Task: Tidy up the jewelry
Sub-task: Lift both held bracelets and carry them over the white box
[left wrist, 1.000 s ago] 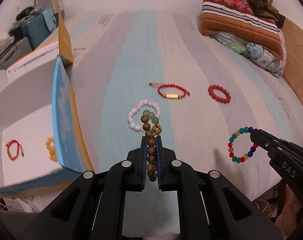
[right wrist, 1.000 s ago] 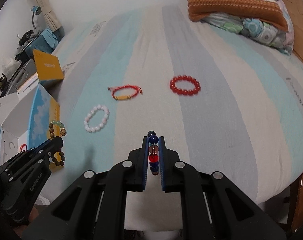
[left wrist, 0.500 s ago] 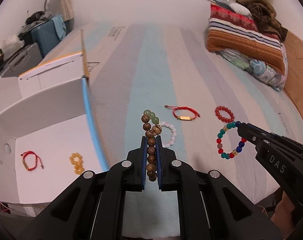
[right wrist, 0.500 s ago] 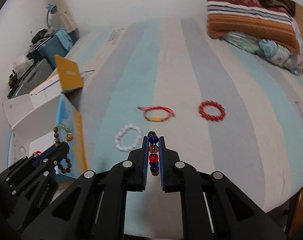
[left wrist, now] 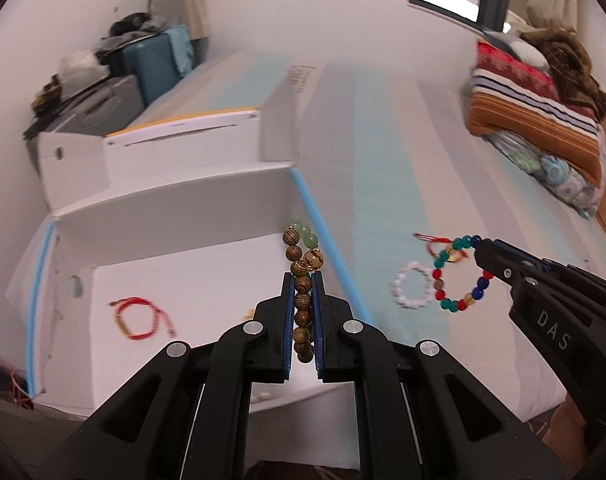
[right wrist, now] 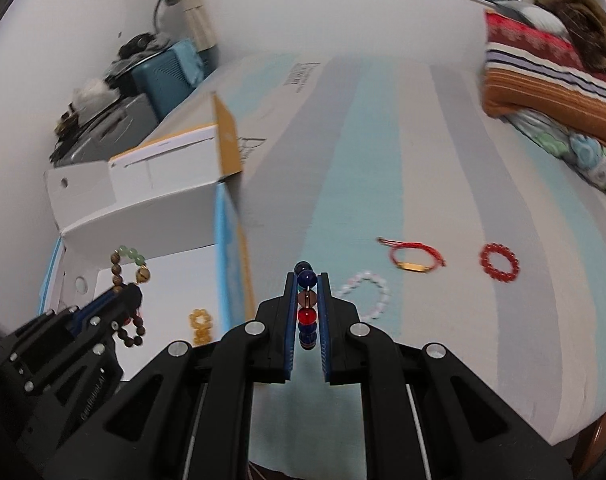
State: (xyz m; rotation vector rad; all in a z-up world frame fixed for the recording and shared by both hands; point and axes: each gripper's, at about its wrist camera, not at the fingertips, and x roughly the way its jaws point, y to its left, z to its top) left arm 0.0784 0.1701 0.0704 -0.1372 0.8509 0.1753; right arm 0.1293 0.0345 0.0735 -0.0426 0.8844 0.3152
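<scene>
My left gripper (left wrist: 303, 280) is shut on a brown wooden bead bracelet (left wrist: 301, 304) with green beads on top, held above the right edge of an open white box (left wrist: 175, 216). My right gripper (right wrist: 307, 280) is shut on a multicoloured bead bracelet (right wrist: 306, 316), held over the bed near the box's right wall; it also shows in the left wrist view (left wrist: 459, 276). Inside the box lie a red cord bracelet (left wrist: 139, 318) and a yellow bead bracelet (right wrist: 201, 326). On the bed lie a white bead bracelet (right wrist: 365, 294), a red cord bracelet with a gold bar (right wrist: 415, 258) and a red bead bracelet (right wrist: 499, 262).
The box's flap with a blue edge (left wrist: 323, 248) stands between box and bed. A striped pillow and folded blankets (left wrist: 535, 120) lie at the far right of the bed. A blue suitcase and clutter (left wrist: 143, 60) stand by the wall behind the box.
Both grippers have moved left toward the box with their bracelets. The left gripper now hangs over the box's right side instead of over the bed.
</scene>
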